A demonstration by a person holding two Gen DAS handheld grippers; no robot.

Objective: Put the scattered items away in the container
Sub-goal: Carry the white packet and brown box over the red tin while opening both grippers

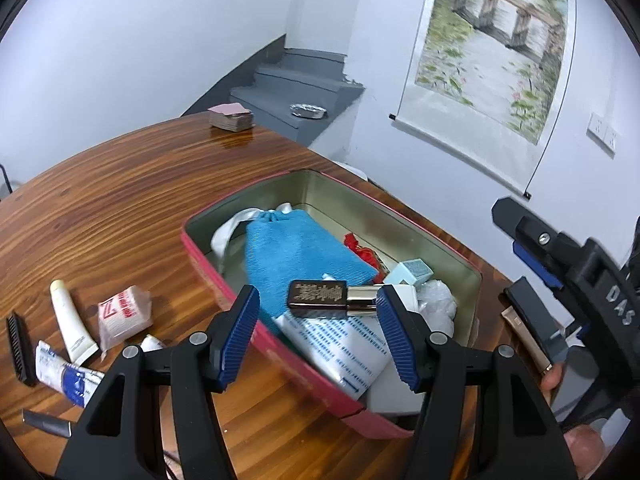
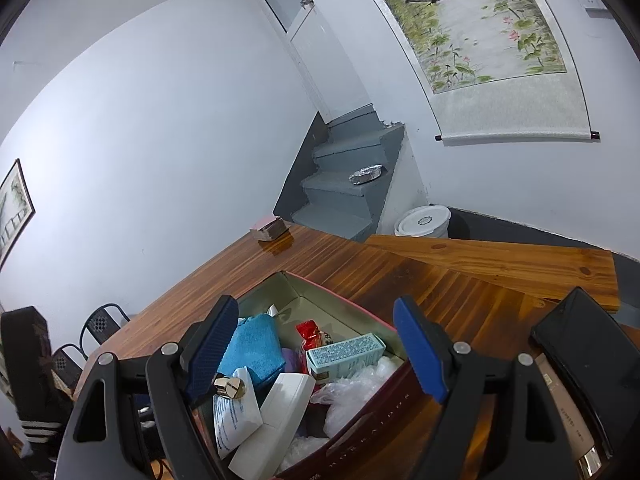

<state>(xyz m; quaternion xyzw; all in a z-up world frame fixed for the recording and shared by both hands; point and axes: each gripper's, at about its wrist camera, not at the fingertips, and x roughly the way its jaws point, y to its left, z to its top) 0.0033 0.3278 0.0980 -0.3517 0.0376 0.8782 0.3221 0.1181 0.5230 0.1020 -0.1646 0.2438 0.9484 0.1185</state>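
Observation:
A red tin box (image 1: pixel 224 280) stands on the wooden table, also in the right wrist view (image 2: pixel 360 436). It holds a blue pouch (image 1: pixel 296 256), a pale blue carton (image 1: pixel 412 272), a white leaflet (image 1: pixel 340 344), a clear bag (image 1: pixel 436 300) and a red wrapper (image 1: pixel 360 248). My left gripper (image 1: pixel 318 322) is open over the box's near side; a dark lipstick with a gold collar (image 1: pixel 332 298) lies between its fingers, touching the right pad. My right gripper (image 2: pixel 316 346) is open and empty above the box's right end. Scattered left of the box: a white tube (image 1: pixel 72 320), a red-white packet (image 1: pixel 122 314), a black comb (image 1: pixel 20 348), a blue-white sachet (image 1: pixel 66 374).
A black phone (image 2: pixel 592 364) and a beige tube (image 2: pixel 568 416) lie right of the box. A stack of cards (image 1: pixel 231 117) sits at the table's far edge. A loose wooden plank (image 2: pixel 500 264) rests on the far right. Grey stairs and a hanging scroll painting are behind.

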